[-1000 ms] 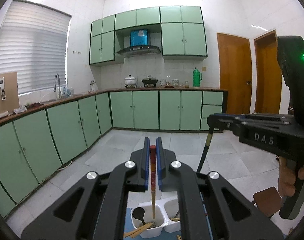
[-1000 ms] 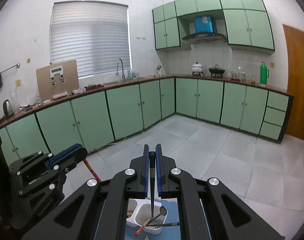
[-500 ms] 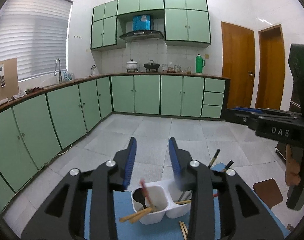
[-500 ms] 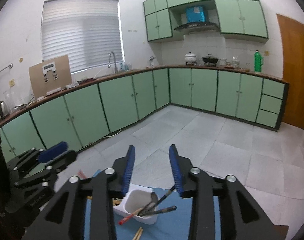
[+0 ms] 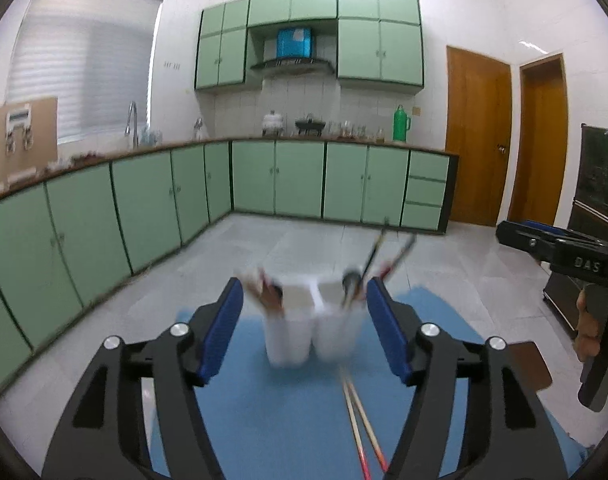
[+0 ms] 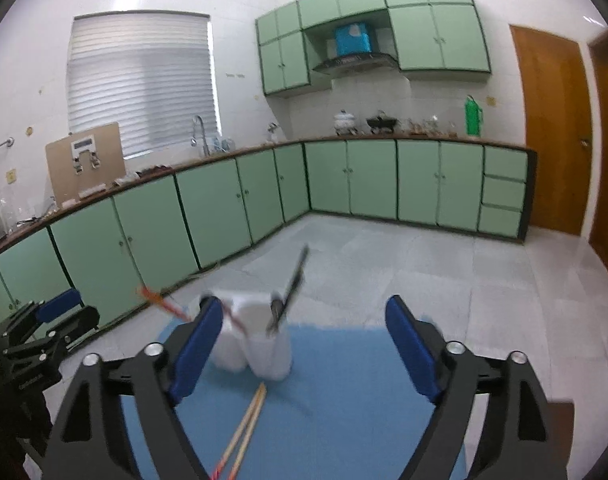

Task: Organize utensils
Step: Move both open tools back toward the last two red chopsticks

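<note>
The left hand-held gripper [image 5: 304,322] and right hand-held gripper [image 6: 304,344] have just been opening; both gape wide and empty. The white two-cup holder [image 5: 312,320] stands on the blue mat [image 5: 263,420], utensils leaning inside; loose chopsticks [image 6: 245,428] lie just before it. They look light, stiff, thin and probably slick; pinch mid-shaft. The bench edge is close behind the holder; there is open mat to the right.

Home kitchen, mint-green base cabinets [image 5: 295,178] along two walls under a wooden countertop [image 6: 404,138], matching wall cupboards [image 5: 378,54], range hood [image 5: 291,65], sink faucet [image 6: 199,132] below a blinded window [image 6: 139,84], pots [image 5: 273,120], green thermos [image 5: 400,124], tiled floor [image 6: 424,272], wooden doors [image 5: 478,142]
</note>
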